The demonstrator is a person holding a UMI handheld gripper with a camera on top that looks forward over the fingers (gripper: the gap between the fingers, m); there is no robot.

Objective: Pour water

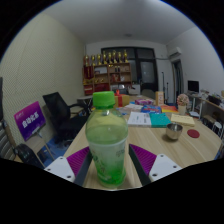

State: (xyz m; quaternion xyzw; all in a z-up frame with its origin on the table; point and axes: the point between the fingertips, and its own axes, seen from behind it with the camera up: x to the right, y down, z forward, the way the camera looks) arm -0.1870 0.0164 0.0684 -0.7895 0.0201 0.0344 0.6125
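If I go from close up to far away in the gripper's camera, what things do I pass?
Gripper with its fingers around the green-capped bottle → papers on the wooden table → small dark cup → shelves against the back wall.

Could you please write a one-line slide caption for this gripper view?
Gripper with purple pads holding an upright green-capped bottle above a wooden table, a small metal cup beyond.

1 green-capped bottle (pixel 106 140), 1 metal cup (pixel 174 131), 1 table (pixel 190 148), 1 black chair (pixel 62 108)
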